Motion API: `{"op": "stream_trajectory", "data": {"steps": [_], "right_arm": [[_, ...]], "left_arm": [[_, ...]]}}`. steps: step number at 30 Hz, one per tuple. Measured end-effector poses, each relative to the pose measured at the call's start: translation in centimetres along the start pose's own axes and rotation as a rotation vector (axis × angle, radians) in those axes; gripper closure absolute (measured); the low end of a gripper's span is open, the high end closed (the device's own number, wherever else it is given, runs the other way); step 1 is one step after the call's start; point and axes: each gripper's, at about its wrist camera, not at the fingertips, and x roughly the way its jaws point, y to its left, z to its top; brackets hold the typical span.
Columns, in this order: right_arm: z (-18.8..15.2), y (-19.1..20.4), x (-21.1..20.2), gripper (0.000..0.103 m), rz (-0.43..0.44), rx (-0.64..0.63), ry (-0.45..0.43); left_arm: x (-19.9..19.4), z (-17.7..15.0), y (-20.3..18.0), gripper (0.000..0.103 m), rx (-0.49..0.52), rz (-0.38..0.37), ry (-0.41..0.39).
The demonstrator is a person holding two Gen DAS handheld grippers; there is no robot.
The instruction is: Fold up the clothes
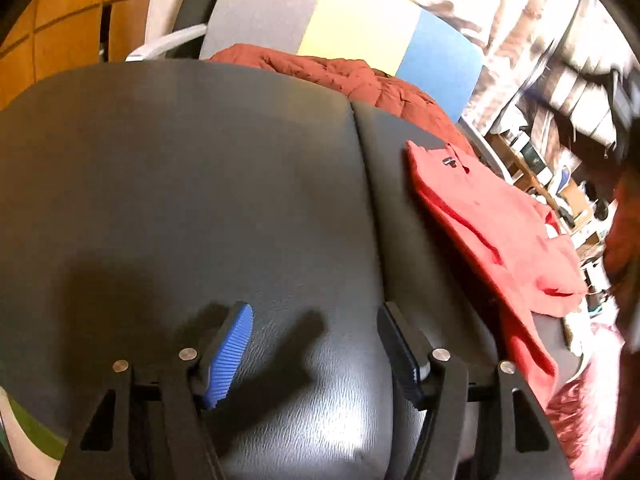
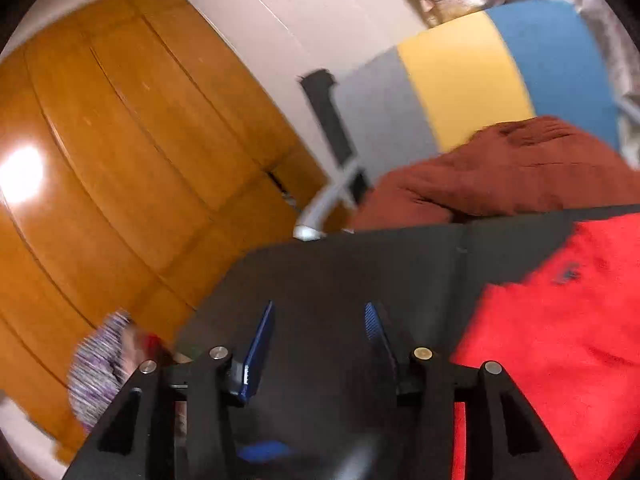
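Both claws gape with nothing between the fingers — left gripper [image 1: 316,344] and right gripper [image 2: 320,344] over the black table [image 1: 180,180]. Red shirt [image 1: 492,232] lies rumpled at the table's right edge; rust-brown jacket [image 1: 344,76] beyond the far edge.

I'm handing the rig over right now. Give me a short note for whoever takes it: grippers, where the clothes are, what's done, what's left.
Left gripper: open, empty, over the black padded surface.
Right gripper: open, empty, over the same surface.
Red shirt: on the surface, to the right of both grippers, looks at least partly folded; its near edge hangs over the side.
Rust-red quilted jacket: bunched up behind the surface, against the striped chair back, not folded.
Left: finish or check the shirt, then the jacket if it is part of the job.
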Motion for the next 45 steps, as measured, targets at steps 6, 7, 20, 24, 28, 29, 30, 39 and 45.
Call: {"op": "stream_trajectory", "data": {"steps": [6, 7, 20, 24, 28, 29, 30, 39, 45], "right_arm": [[-3.6, -7.2, -2.8, 0.055, -0.313, -0.021, 0.043], [-4.2, -8.5, -3.3, 0.055, -0.366, -0.025, 0.05], [-6.8, -17.3, -4.1, 0.043, -0.608, -0.018, 0.074], [-8.5, -18.2, -2.9, 0.032, -0.611, -0.029, 0.134], [-9.3, -17.6, -2.9, 0.029, -0.589, -0.044, 0.126], [-9.4, -17.2, -2.9, 0.028, -0.572, -0.048, 0.146], [-9.5, -16.8, -2.9, 0.027, -0.555, -0.054, 0.17], [-12.1, -6.5, 0.7, 0.009, -0.108, -0.05, 0.342], [-13.1, 2.5, 6.1, 0.0, 0.16, -0.017, 0.402]], "left_arm": [[0.6, -0.9, -5.8, 0.041, 0.175, -0.146, 0.072], [0.8, -1.0, -7.5, 0.041, 0.226, -0.174, 0.085], [9.4, 0.6, -18.8, 0.041, 0.195, -0.41, 0.415], [10.9, 0.1, -18.5, 0.082, 0.171, -0.291, 0.428], [11.2, 0.1, -16.9, 0.09, 0.106, -0.315, 0.418], [10.9, 0.6, -16.2, 0.091, 0.1, -0.305, 0.404], [10.7, 1.1, -15.4, 0.091, 0.097, -0.294, 0.387], [7.7, 8.6, -3.1, 0.092, -0.024, -0.035, 0.202], [5.2, 14.3, 2.6, 0.09, -0.115, 0.205, 0.102]]}}
